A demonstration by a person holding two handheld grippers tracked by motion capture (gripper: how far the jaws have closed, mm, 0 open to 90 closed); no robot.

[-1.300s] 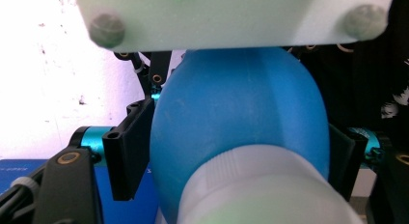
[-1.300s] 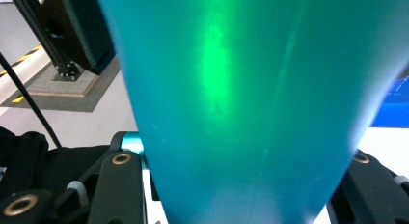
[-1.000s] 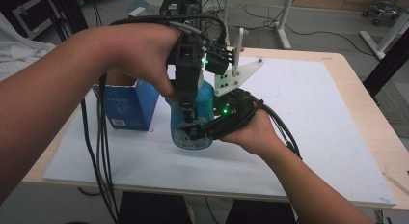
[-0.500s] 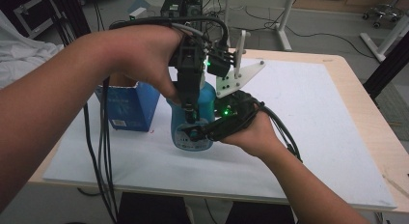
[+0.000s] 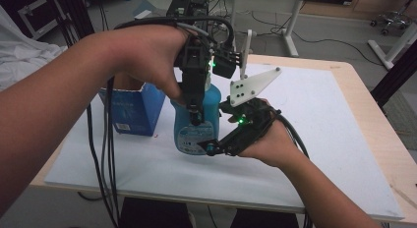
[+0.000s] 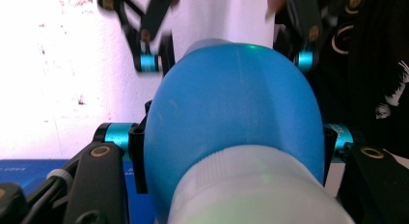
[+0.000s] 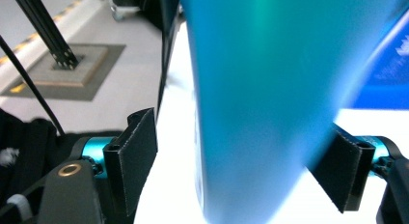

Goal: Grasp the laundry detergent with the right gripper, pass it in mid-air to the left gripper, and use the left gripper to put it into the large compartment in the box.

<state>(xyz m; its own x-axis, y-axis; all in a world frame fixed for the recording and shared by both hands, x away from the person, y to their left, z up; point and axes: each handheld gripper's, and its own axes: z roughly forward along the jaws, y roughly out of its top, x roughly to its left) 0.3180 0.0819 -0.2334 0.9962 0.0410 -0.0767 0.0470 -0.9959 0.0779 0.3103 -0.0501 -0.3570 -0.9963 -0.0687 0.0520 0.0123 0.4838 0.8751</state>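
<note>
At bench (image 5: 314, 115) centre, I'm clamping the left gripper (image 5: 195, 121) down over the blue bottle (image 5: 196, 125). My right gripper (image 5: 212, 148) is sitting released around its base from four o'clock; a blue box (image 5: 135, 112) is standing at nine o'clock.

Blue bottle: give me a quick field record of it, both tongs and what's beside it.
bottle: blue bottle, upright on the white mat
left tongs: left tongs come down from above, jaws around the bottle's upper body
right tongs: right tongs at the bottle's base, left jaw apart from it
neighbour: blue box beside the bottle
</note>
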